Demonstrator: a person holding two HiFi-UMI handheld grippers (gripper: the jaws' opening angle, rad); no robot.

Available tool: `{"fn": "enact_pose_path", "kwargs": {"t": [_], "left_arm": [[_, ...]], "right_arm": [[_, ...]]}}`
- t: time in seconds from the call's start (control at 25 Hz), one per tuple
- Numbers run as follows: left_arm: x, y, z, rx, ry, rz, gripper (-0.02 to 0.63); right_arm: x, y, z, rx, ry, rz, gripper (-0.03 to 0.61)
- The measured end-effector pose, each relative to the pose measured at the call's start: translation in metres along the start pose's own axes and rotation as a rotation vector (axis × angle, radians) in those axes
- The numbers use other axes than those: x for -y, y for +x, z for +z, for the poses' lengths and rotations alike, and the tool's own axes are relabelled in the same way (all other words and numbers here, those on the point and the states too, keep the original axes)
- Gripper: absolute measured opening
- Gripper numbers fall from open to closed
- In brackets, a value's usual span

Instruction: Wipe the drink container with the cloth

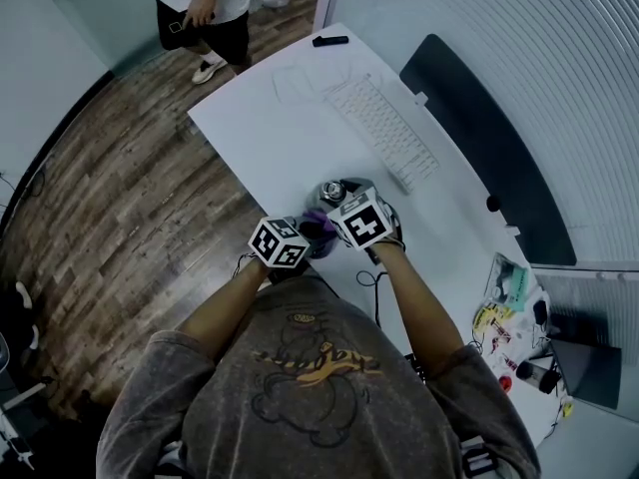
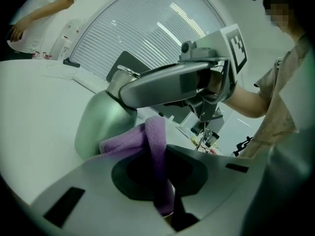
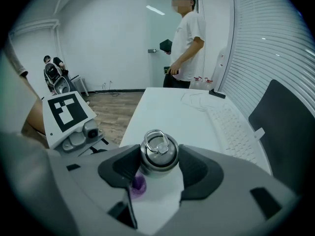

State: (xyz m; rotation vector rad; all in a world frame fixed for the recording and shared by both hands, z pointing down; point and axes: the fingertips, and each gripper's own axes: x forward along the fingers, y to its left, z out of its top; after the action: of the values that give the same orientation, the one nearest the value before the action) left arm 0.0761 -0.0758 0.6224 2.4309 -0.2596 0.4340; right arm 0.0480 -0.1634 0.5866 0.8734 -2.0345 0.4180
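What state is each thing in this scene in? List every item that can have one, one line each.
drink container: cap on, gripped near its top.
cloth: bunched, lying against the drink container's side.
left gripper: jaws shut on the cloth.
right gripper: jaws closed around the drink container.
keyboard: lying flat on the table, untouched.

Dim, bluish light; fisheye-warped edges.

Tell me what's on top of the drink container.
A ring-handled metal cap tops the drink container, which is gripped by the right claw. The cap hides the mouth and contents.
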Motion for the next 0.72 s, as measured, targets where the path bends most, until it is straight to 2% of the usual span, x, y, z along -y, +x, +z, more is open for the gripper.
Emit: {"fn": "enact_pose_path", "kwargs": {"t": [0.2,0.4,0.72], "left_arm": [[0.003,-0.004,-0.001,-0.002,-0.002,-0.006,0.051],[0.009,-0.028,0.005,0.022,-0.014,-0.008,0.052],[-0.001,-0.091,0.026,0.171,-0.075,0.085,0.052]], "right_arm": [[0.001,0.001,0.000,0.022,-0.006,-0.002,0.250],[0.000,0.000,0.000,0.035,-0.017,0.001,0.250],[-0.006,-0.001,0.002,0.052,-0.049,0.008,0.252]]}}
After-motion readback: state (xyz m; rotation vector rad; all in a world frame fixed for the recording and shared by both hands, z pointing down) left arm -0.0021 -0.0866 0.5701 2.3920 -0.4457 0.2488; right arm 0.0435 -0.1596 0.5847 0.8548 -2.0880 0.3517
